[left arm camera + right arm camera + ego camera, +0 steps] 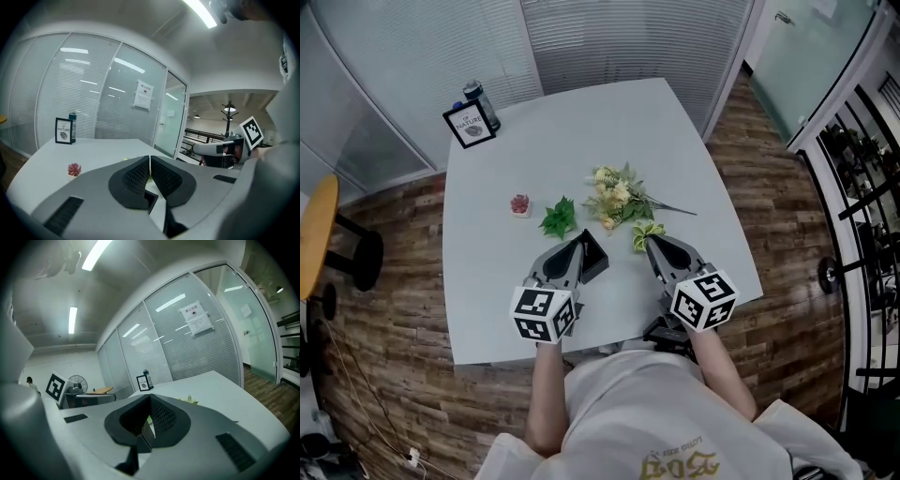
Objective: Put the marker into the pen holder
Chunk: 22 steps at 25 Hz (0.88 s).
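Head view shows no marker anywhere on the table (pixel 581 131); it may be hidden inside the black pen holder (pixel 594 260), which stands just beside the left gripper (pixel 583 237). Left gripper and right gripper (pixel 649 242) both have their jaws pressed together on nothing. A marker should be light, stiff and smooth, so mid-barrel looks like the best hold.

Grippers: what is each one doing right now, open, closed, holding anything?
Left gripper: closed, nothing held.
Right gripper: closed, nothing held.
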Motion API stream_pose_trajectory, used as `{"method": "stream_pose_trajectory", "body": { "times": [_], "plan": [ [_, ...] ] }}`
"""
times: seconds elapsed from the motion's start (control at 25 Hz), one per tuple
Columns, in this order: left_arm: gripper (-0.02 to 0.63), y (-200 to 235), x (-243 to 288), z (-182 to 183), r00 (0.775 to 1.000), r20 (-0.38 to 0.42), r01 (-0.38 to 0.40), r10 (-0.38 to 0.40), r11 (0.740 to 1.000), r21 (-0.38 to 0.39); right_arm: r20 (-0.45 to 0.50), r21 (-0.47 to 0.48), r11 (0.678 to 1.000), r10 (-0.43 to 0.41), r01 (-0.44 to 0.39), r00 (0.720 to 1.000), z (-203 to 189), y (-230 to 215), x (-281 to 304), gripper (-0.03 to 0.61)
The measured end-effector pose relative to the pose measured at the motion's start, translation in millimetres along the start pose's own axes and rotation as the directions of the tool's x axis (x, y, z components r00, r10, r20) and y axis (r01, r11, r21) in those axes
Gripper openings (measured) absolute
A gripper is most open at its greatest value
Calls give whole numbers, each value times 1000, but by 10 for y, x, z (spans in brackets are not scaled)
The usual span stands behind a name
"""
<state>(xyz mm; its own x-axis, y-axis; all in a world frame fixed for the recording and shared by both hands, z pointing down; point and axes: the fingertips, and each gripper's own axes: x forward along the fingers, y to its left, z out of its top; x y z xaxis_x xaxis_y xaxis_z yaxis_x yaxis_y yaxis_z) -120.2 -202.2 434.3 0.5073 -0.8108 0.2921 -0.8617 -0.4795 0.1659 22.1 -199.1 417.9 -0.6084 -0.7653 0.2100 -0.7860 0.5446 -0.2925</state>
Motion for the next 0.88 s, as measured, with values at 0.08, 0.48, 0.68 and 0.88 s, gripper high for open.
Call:
{"method": "stream_pose_trajectory", "body": {
  "times": [0.08,0.48,0.68,0.88],
  "plan": [
    [20,11,-20,1,1000,1,-4,4,1000,-1,-3,6,1000,-4,4,1000,-13,-13,-12,17],
    [20,113,-54,-81,1000,-24,-21,21,1000,-12,-7,9,1000,12,-12,1000,-50,75,69,17],
    [20,170,-104,-133,999,-33,-32,31,999,-21,-13,8,1000,19,-19,1000,-86,120,82,17],
    [20,234,-125,-151,999,-35,-31,30,999,-27,-17,9,1000,27,-27,999,-115,186,135,17]
  ]
}}
